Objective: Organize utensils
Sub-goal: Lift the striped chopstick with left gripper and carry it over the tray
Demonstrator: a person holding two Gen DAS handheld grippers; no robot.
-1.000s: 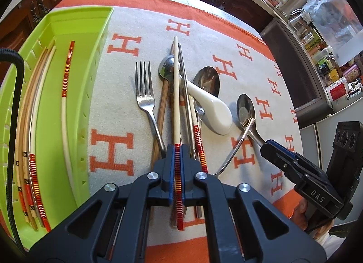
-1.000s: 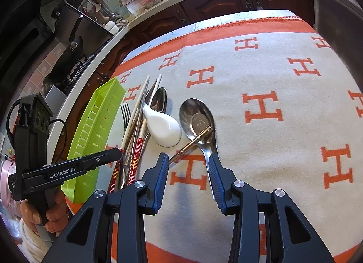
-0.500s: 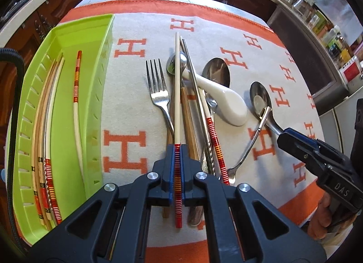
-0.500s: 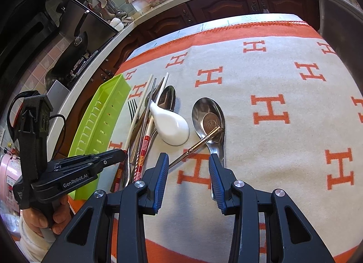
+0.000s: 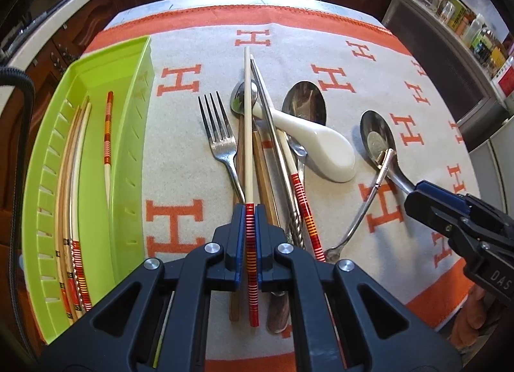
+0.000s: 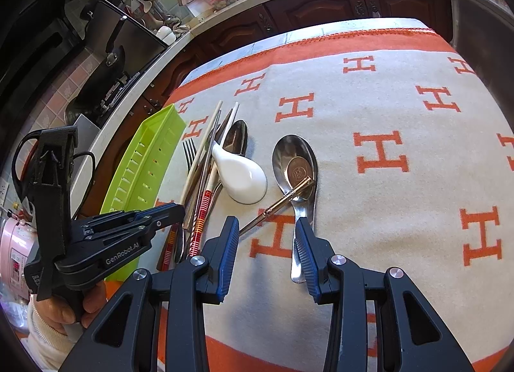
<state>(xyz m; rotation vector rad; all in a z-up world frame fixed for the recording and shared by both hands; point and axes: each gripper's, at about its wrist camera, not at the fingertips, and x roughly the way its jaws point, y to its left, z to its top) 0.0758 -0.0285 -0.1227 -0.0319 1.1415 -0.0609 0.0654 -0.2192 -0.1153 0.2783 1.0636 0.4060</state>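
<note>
Left gripper [image 5: 250, 227] clamped tight on red-striped end of pale chopstick [image 5: 246, 134], which runs over utensil pile [image 5: 273, 160] just right of green tray [image 5: 128, 134]. Tray holds few chopsticks [image 5: 75, 179] already. Right gripper [image 6: 267, 237] jaws apart, nothing gripped, big metal spoon [image 6: 297, 163] handle between them, well right of tray. White ceramic spoon [image 5: 318, 144] in pile too.

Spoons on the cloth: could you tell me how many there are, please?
4: white ceramic spoon mid-pile; left steel spoon under a chopstick; middle steel spoon behind the ceramic one; right steel spoon at right. The pile may hide more.
</note>
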